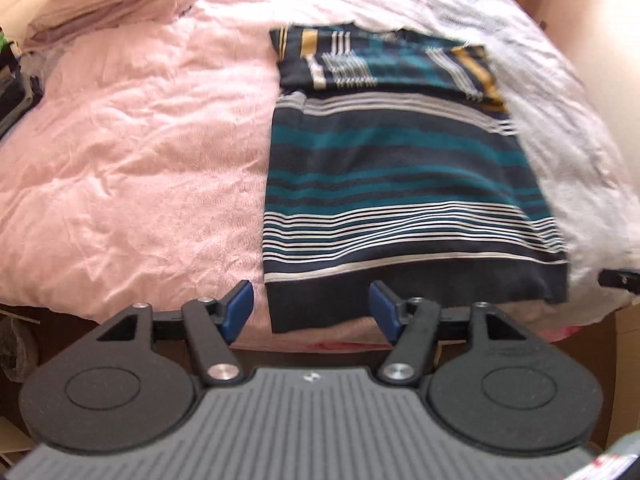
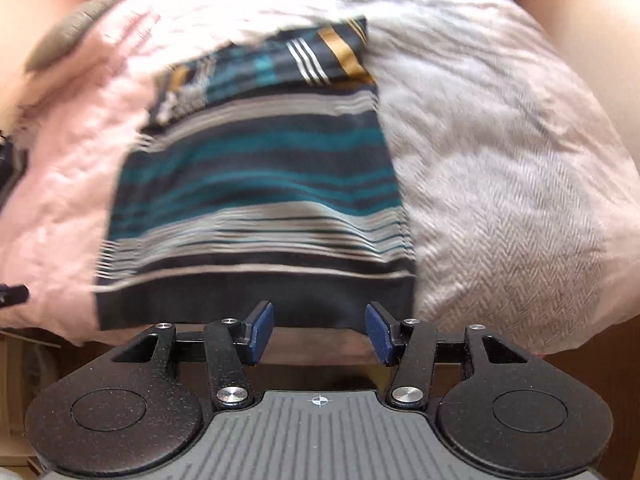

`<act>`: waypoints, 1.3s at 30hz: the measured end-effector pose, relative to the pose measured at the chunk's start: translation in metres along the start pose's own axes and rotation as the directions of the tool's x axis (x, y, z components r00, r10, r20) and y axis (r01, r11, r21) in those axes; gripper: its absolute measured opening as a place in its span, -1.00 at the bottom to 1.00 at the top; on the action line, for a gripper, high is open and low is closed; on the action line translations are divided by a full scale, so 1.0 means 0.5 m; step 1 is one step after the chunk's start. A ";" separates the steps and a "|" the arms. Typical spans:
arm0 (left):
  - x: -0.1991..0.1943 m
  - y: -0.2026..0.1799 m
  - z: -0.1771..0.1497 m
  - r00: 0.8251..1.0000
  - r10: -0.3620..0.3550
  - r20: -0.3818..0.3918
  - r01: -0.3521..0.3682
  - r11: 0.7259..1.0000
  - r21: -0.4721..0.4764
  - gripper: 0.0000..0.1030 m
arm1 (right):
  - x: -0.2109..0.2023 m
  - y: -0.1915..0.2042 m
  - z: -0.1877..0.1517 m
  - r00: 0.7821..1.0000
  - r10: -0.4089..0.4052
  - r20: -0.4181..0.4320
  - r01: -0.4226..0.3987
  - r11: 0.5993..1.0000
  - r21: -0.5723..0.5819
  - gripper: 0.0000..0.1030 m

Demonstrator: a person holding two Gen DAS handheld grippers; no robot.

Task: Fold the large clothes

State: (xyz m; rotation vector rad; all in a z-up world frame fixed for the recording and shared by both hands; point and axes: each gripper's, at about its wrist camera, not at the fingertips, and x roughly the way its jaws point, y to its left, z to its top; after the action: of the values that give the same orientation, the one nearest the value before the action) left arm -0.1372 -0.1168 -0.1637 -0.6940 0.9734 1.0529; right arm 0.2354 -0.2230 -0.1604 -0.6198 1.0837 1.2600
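While the striped garment lies flat and partly folded on the bed, between pink cover and white blanket, the left gripper and right gripper hang above its near hem, jaws spread apart and gripping nothing.

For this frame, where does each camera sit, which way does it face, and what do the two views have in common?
Left wrist: on the left gripper, angled down at the bed; striped sweater right of centre on the pink duvet; its own open blue pads, nothing between them.
Right wrist: on the right gripper, angled down; the sweater left of centre, white herringbone blanket to the right; open empty pads.
Shared: the same sweater, sleeves folded across the top, dark hem nearest both cameras.
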 end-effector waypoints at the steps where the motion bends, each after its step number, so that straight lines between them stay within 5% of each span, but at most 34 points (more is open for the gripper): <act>1: -0.021 -0.003 -0.004 1.000 0.000 0.011 0.000 1.000 0.009 0.20 | -0.020 0.011 -0.001 1.000 0.009 0.016 -0.009 1.000 -0.005 -0.05; 14: -0.172 -0.046 -0.035 0.994 0.012 0.106 -0.016 0.999 0.039 0.33 | -0.169 0.093 -0.043 0.995 0.053 0.090 -0.044 0.994 -0.095 0.14; 39: -0.206 -0.102 -0.047 0.992 -0.008 0.122 -0.005 0.995 0.104 0.40 | -0.203 0.075 -0.077 0.994 0.058 0.094 -0.045 0.991 -0.129 0.18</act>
State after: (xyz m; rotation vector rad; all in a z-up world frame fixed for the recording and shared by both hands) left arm -0.1146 -0.1952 -0.0793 -0.5380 0.9143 1.0237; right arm 0.1936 -0.2913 -0.0783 -0.6225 0.9489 1.3978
